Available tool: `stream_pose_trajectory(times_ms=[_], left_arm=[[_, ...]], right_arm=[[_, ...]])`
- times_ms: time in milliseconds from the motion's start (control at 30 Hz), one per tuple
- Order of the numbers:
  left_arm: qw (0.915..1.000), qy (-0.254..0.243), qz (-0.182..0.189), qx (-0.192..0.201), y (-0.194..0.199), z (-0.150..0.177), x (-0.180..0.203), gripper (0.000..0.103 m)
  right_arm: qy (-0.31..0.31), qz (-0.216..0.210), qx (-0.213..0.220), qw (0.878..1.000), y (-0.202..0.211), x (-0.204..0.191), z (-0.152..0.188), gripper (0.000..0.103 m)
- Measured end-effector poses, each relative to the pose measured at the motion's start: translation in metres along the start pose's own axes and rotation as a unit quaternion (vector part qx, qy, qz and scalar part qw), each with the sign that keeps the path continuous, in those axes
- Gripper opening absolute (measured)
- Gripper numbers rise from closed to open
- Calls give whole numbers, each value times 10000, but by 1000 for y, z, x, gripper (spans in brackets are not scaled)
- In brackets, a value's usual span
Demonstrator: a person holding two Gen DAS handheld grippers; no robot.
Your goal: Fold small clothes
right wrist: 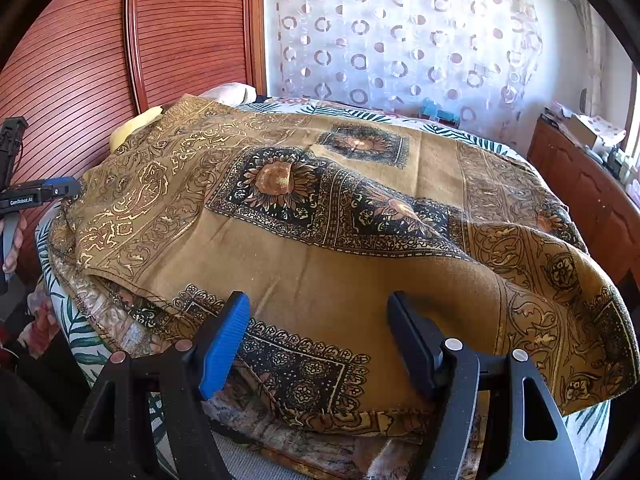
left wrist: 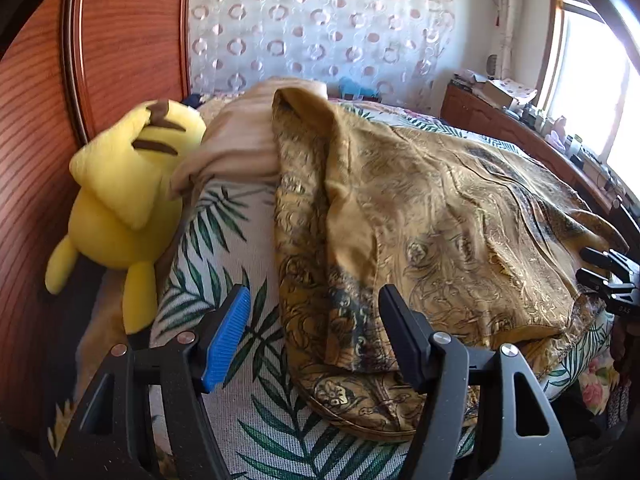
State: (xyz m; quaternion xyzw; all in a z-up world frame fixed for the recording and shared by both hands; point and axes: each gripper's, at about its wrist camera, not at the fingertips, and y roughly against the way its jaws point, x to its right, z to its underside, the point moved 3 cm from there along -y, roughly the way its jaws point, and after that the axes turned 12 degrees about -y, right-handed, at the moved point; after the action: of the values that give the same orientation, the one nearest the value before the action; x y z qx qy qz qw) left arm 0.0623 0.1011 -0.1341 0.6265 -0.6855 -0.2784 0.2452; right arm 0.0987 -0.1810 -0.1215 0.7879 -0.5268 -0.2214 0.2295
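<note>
A golden-brown cloth with dark flower panels (right wrist: 320,208) lies spread over the bed, one layer folded back on another. In the left wrist view its folded left edge (left wrist: 360,240) runs down between my fingers. My left gripper (left wrist: 314,292) hovers open over that edge, pads apart and not pressing on it. My right gripper (right wrist: 316,300) stands open above the cloth's near hem, nothing pinched. At the far right of the left wrist view, the right gripper's black fingers (left wrist: 600,258) rest by the cloth's edge. The left gripper's blue pad (right wrist: 64,187) shows by the cloth's left corner.
A yellow plush toy (left wrist: 120,208) leans on the wooden headboard (left wrist: 36,140). A beige pillow (left wrist: 240,140) lies behind the cloth on the leaf-print sheet (left wrist: 240,240). A wooden cabinet (right wrist: 580,184) with clutter stands right, under a window. A patterned curtain (right wrist: 400,40) hangs behind.
</note>
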Motion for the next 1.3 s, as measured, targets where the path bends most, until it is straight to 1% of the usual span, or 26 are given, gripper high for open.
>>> stream_pose_trajectory(times_ms=[167, 233, 367, 433, 500, 600, 633, 667, 733, 800, 933, 1067, 1167, 1300], left_arm=[[9997, 194, -14, 170, 2, 2, -6, 67], [9993, 305, 60, 225, 4, 2, -10, 67], [9988, 416, 220, 134, -1, 4, -11, 54], [9989, 395, 231, 114, -4, 5, -10, 52], [9989, 355, 292, 120, -4, 5, -9, 43], [9991, 231, 350, 93, -5, 4, -4, 25], [9992, 172, 365, 64, -7, 4, -2, 16], [9991, 144, 388, 52, -7, 3, 0, 10], [9993, 119, 350, 65, -5, 1, 2, 8], [9992, 135, 327, 165, 0, -4, 4, 8], [9982, 168, 357, 457, 14, -15, 7, 7], [9963, 116, 472, 706, 26, -33, 13, 7], [9946, -43, 557, 877, 34, -47, 26, 7], [9907, -282, 775, 1085, 40, -68, 50, 7]], right_arm=[[1, -2, 10, 10000, 1, -1, 1, 73], [-1, -2, 13, 10000, 0, -1, 1, 73], [2, -3, 10, 10000, 1, -1, 1, 73], [1, -7, 10, 10000, 1, -1, 1, 73], [-5, -12, 14, 10000, 2, -1, 1, 73], [2, -9, 15, 10000, 3, -1, 1, 73], [7, -10, 13, 10000, 2, -1, 0, 73], [8, -15, 13, 10000, 3, -1, 1, 73], [7, -25, 17, 10000, 4, -2, 1, 73], [-1, -26, 23, 10000, 4, -2, 1, 73], [-20, -46, 29, 10000, 4, -2, 1, 73], [-56, -70, 43, 10000, 5, -2, 1, 73], [-47, -58, 47, 10000, 4, -2, 2, 73], [-71, -83, 53, 9999, 5, -2, 3, 73]])
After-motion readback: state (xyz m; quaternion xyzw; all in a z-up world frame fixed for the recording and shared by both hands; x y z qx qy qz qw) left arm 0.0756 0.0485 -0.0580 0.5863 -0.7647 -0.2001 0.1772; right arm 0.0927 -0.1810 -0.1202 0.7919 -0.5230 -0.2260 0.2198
